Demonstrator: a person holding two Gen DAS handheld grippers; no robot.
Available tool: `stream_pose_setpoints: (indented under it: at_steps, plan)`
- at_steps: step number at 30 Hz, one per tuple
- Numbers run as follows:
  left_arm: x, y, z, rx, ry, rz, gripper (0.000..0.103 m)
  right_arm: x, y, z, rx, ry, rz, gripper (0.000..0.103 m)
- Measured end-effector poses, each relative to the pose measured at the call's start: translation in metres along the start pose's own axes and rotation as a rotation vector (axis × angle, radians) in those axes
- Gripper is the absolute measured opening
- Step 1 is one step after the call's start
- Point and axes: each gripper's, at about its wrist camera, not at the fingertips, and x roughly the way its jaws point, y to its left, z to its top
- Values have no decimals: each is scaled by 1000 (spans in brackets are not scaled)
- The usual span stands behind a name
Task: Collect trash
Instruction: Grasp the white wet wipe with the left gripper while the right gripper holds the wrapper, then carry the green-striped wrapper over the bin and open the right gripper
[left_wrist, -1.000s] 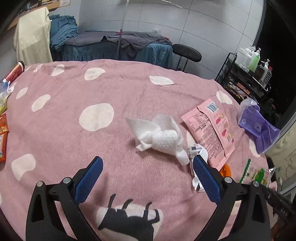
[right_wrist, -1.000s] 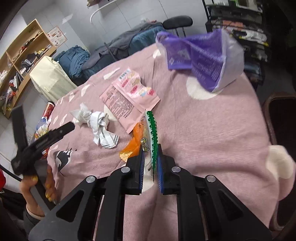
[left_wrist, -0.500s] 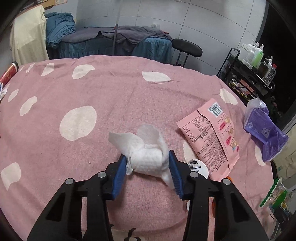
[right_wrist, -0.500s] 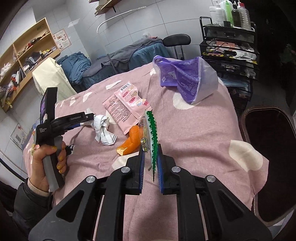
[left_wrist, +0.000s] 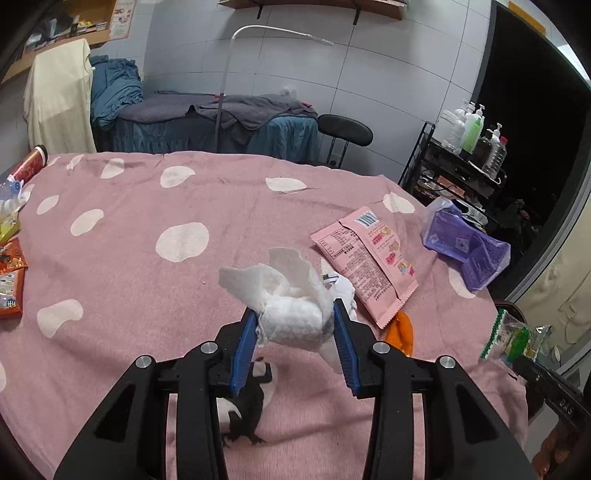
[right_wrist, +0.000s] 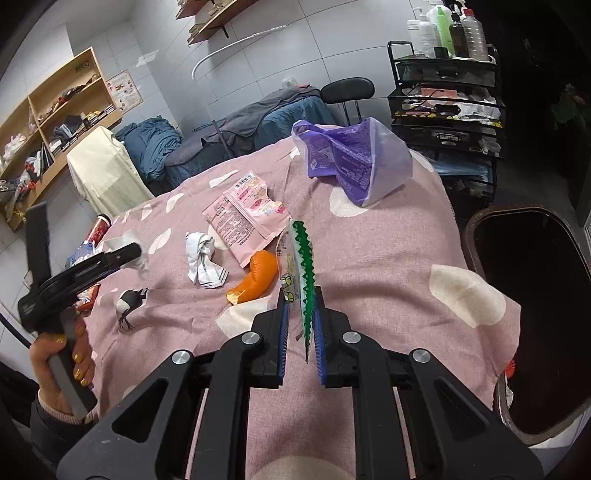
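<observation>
My left gripper (left_wrist: 294, 312) has its blue pads pressed on a crumpled white tissue (left_wrist: 280, 280), jaws still closing, and holds it a little above the pink spotted blanket (left_wrist: 147, 206). My right gripper (right_wrist: 301, 295) is shut on a clear snack wrapper with a green zigzag edge (right_wrist: 301, 251), which stands upright between its pads. That wrapper (left_wrist: 513, 339) also shows at the right edge of the left wrist view. On the blanket lie a pink packet (right_wrist: 243, 214), an orange peel (right_wrist: 258, 277), a crumpled white paper (right_wrist: 203, 258) and a purple bag (right_wrist: 351, 162).
A dark open bin (right_wrist: 535, 295) stands beside the table's right edge. A red can (left_wrist: 31, 164) and orange packets (left_wrist: 9, 288) sit at the far left. A black cart with bottles (right_wrist: 443, 81) and a chair (left_wrist: 345, 129) stand behind the table.
The left gripper went from wide open to closed on the tissue and raised it off the blanket. The right gripper drew back with its wrapper, and the bin came into view.
</observation>
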Motion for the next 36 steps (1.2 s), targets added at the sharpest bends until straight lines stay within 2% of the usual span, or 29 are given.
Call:
stream_pose_setpoints:
  at_steps: [12, 19, 28, 36]
  plan:
    - [-31, -58, -33, 92, -22, -121, 40, -25, -23, -8, 38, -46, -39, 14]
    - [-31, -98, -48, 146, 0, -200, 40, -39, -39, -11, 67, -70, -70, 14]
    - [-31, -138, -62, 209, 27, -272, 40, -60, -75, -16, 134, -104, -136, 14]
    - [-30, -166, -70, 262, 42, -305, 40, -75, -116, -22, 206, -124, -216, 14]
